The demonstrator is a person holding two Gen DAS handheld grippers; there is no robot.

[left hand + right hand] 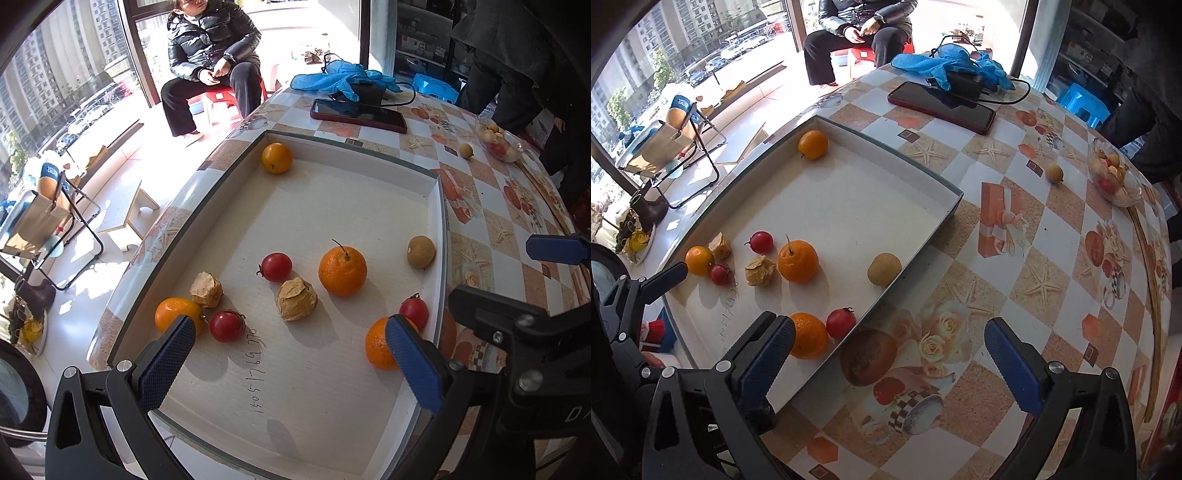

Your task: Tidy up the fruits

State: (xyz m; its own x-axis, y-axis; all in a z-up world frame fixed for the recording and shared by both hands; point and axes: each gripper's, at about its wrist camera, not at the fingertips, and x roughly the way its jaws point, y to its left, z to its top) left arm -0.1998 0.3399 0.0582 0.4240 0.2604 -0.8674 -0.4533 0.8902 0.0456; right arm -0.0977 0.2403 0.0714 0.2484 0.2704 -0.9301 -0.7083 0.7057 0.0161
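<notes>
Tray (436, 206): long axis runs lower centre to upper centre of left view. Stemmed orange (342, 271): centre, stem pointing up-left. Left claw (291, 354), right claw (890, 354): both spread, empty.

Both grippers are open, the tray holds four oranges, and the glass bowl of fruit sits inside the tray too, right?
Not quite: the glass bowl sits on the tablecloth outside the tray, as the right wrist view shows. Four oranges and both open grippers, left gripper and right gripper, are correct.
</notes>
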